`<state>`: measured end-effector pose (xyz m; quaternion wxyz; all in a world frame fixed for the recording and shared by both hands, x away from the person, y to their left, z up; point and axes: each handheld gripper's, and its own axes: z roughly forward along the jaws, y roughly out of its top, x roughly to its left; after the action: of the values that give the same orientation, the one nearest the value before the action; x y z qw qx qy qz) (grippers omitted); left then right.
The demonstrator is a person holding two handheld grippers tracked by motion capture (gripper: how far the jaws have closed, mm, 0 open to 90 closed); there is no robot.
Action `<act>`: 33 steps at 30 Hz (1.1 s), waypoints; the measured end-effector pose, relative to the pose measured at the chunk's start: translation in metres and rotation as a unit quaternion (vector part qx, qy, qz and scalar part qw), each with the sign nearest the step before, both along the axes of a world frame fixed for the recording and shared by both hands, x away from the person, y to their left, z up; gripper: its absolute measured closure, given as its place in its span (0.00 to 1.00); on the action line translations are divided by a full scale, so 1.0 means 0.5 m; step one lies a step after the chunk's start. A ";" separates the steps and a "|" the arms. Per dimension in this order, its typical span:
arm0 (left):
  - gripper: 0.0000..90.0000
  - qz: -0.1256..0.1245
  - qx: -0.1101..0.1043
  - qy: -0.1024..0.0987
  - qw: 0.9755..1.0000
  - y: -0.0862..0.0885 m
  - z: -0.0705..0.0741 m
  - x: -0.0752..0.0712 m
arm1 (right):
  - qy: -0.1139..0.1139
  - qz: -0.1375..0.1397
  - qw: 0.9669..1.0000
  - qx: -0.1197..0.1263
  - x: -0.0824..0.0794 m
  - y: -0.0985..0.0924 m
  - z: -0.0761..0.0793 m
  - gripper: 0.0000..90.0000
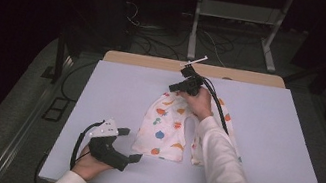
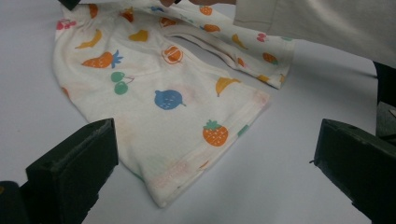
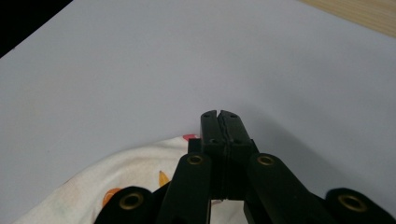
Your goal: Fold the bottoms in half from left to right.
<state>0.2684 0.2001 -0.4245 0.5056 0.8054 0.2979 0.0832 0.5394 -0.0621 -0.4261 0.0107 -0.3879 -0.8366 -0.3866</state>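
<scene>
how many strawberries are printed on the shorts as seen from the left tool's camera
1 clear strawberry, near the hem of the closer leg of the shorts. More may be hidden under folds or the sleeve.

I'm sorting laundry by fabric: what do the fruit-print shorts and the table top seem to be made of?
Fruit-print shorts: apparently soft cotton knit, matte, with a stitched hem that wrinkles and lies limp. Table top: smooth pale matte sheet, perhaps laminate or plastic, over a wooden board edge at the far side.
</scene>
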 end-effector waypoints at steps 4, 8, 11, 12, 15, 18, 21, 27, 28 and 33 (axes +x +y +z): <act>0.00 0.013 0.004 0.006 1.000 -0.002 -0.001 0.002 | 0.002 0.003 1.000 -0.007 -0.004 0.001 0.006 0.98; 0.00 0.012 0.020 0.006 1.000 -0.010 0.010 0.012 | 0.002 0.002 1.000 -0.009 -0.007 0.002 0.009 0.99; 0.00 0.020 0.025 0.019 0.999 -0.010 0.013 0.025 | 0.002 -0.003 1.000 -0.003 -0.009 0.002 0.008 0.99; 0.00 0.024 0.025 0.026 0.999 -0.010 0.012 0.031 | 0.004 -0.006 1.000 -0.004 -0.010 0.003 0.008 0.98; 0.00 0.037 0.027 0.039 0.998 -0.005 0.009 0.045 | 0.001 -0.010 1.000 0.000 -0.009 0.002 0.011 0.98; 0.00 0.052 0.021 0.061 0.997 0.004 0.005 0.059 | -0.001 -0.009 1.000 0.000 -0.010 0.002 0.012 0.98; 0.00 0.061 0.027 0.080 0.995 0.009 -0.003 0.071 | -0.003 -0.007 1.000 -0.002 -0.011 0.002 0.011 0.98; 0.05 0.061 0.040 0.114 0.991 0.014 -0.023 0.081 | -0.006 -0.009 1.000 -0.001 -0.015 0.003 0.011 0.98; 0.09 0.055 0.041 0.119 0.991 0.016 -0.024 0.082 | -0.006 -0.009 1.000 0.001 -0.015 0.003 0.012 0.98; 0.19 0.056 0.050 0.136 0.988 0.018 -0.026 0.080 | -0.007 -0.008 1.000 0.006 -0.015 0.001 0.014 0.98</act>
<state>0.3085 0.2092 -0.4374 0.4142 0.8155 0.4041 0.0153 0.5321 -0.0616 -0.4191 0.0043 -0.3920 -0.8313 -0.3940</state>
